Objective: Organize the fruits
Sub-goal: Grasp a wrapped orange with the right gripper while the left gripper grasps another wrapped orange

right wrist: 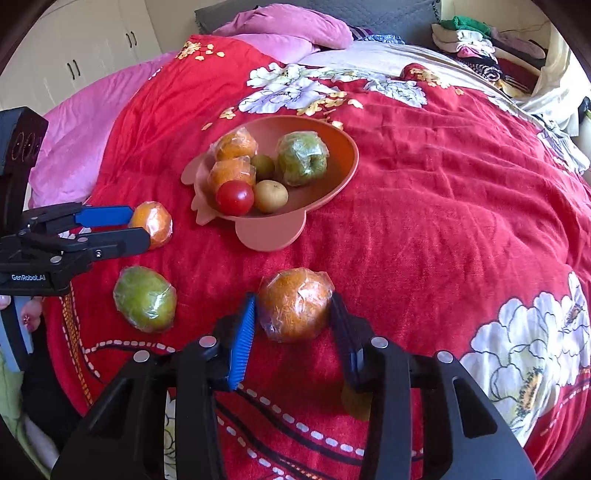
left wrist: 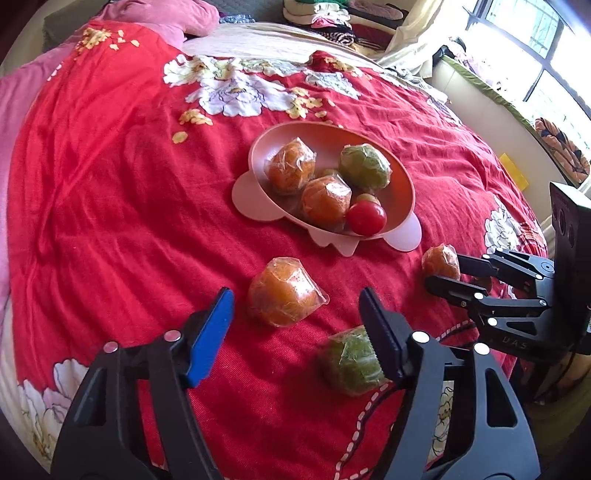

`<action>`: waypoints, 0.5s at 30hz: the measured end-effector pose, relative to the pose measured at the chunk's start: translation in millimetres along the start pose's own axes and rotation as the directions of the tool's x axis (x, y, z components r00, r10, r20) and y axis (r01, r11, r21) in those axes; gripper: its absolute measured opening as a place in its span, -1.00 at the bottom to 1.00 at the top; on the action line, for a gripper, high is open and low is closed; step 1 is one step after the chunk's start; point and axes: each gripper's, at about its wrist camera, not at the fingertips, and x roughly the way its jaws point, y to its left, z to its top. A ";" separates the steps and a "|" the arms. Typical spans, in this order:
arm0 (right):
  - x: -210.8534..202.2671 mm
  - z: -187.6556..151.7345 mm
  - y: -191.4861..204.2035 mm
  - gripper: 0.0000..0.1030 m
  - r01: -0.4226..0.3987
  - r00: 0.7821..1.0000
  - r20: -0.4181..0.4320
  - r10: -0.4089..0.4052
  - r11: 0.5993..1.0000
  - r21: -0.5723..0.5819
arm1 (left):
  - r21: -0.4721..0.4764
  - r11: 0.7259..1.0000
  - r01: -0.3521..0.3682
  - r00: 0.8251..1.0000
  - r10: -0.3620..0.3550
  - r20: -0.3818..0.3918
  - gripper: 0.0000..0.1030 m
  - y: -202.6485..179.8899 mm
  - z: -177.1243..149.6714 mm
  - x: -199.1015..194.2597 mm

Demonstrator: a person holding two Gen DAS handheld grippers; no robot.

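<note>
A pink bowl point(left wrist: 400, 177) point(right wrist: 347, 166) on the red bedspread holds several wrapped fruits and a red tomato point(left wrist: 366, 218) point(right wrist: 235, 198). My left gripper point(left wrist: 297, 314) point(right wrist: 138, 223) is open, its jaws on either side of a wrapped orange point(left wrist: 282, 291) point(right wrist: 153, 223) lying on the bedspread. A wrapped green fruit point(left wrist: 349, 360) point(right wrist: 144, 299) lies beside its right finger. My right gripper point(right wrist: 293, 306) point(left wrist: 441, 271) has its jaws close around another wrapped orange point(right wrist: 294, 304) point(left wrist: 440, 261) resting on the bedspread, with a small gap on the left side.
The red floral bedspread point(left wrist: 110, 184) point(right wrist: 461, 192) covers the bed. Pink pillows point(right wrist: 280, 26) lie at the far end. Folded clothes point(right wrist: 472, 40) are stacked at the back right. A window point(left wrist: 535, 48) is on the right.
</note>
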 end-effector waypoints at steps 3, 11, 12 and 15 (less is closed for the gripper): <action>0.3 0.9 -1.3 -0.27 -0.008 1.000 0.012 0.007 1.000 0.009 | 0.005 1.000 0.006 1.000 -0.006 -0.010 0.07 -1.4 0.2 5.0; -8.4 0.5 -1.7 -0.27 -0.017 0.999 0.047 0.016 0.999 0.029 | 0.003 1.000 -0.012 1.000 0.013 -0.022 -0.20 1.7 2.8 17.8; -11.1 0.3 -1.3 -0.27 -0.022 0.998 0.054 0.020 0.999 0.030 | 0.004 1.000 -0.013 1.000 0.013 -0.023 -0.21 2.5 2.4 19.0; -19.3 -0.1 -0.5 -0.27 -0.033 0.997 0.073 0.031 0.999 0.033 | 0.013 1.000 -0.017 1.000 0.018 -0.024 -0.24 1.0 2.4 22.1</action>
